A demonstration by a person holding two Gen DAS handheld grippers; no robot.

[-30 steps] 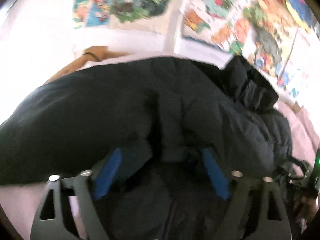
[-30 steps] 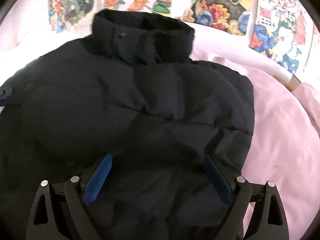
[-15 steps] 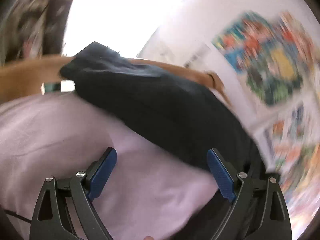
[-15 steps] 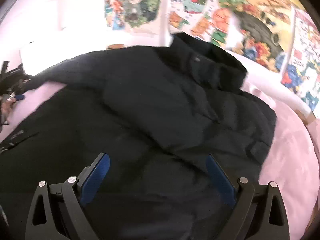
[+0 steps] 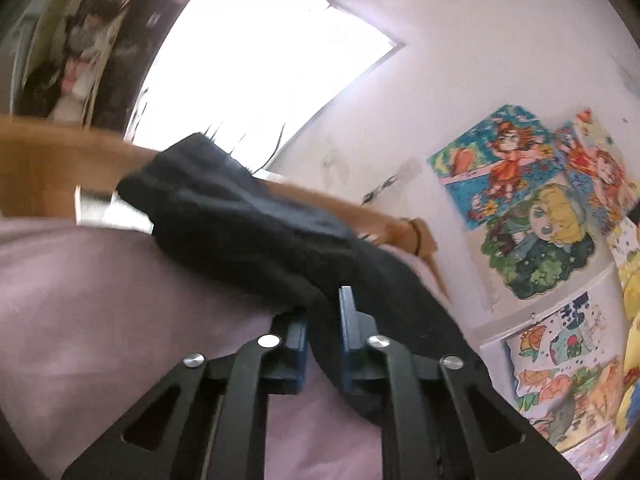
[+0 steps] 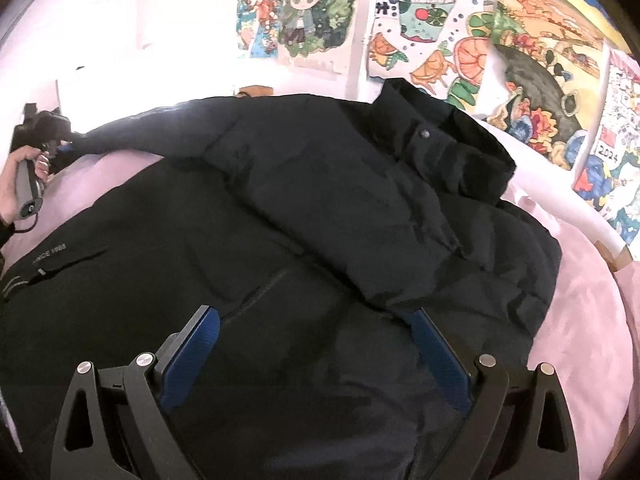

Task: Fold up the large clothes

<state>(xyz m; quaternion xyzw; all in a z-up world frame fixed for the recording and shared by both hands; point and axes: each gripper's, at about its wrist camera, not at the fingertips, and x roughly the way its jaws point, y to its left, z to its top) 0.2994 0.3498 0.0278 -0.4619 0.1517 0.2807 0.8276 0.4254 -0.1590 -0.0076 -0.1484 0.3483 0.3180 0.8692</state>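
Note:
A large dark navy puffer jacket (image 6: 320,208) lies spread on the pink bed sheet (image 6: 580,320), collar toward the wall. Its sleeve (image 5: 240,220) stretches out over the sheet toward the bed's wooden edge. My left gripper (image 5: 323,312) is closing its blue pads on that sleeve, and dark fabric is pinched between them. In the right wrist view the left gripper (image 6: 64,146) shows at the far left at the sleeve's end, with a hand (image 6: 16,184) on its handle. My right gripper (image 6: 314,316) hovers open over the jacket's lower front, nothing between its fingers.
Colourful drawings (image 6: 440,40) cover the white wall behind the bed. A wooden bed frame (image 5: 40,160) runs along the far side under a bright window (image 5: 260,60). Pink sheet (image 5: 100,300) lies bare left of the sleeve and right of the jacket.
My left gripper swung off the jacket's body to the outstretched sleeve and closed on it. My right gripper drew back and turned a little, still open above the jacket.

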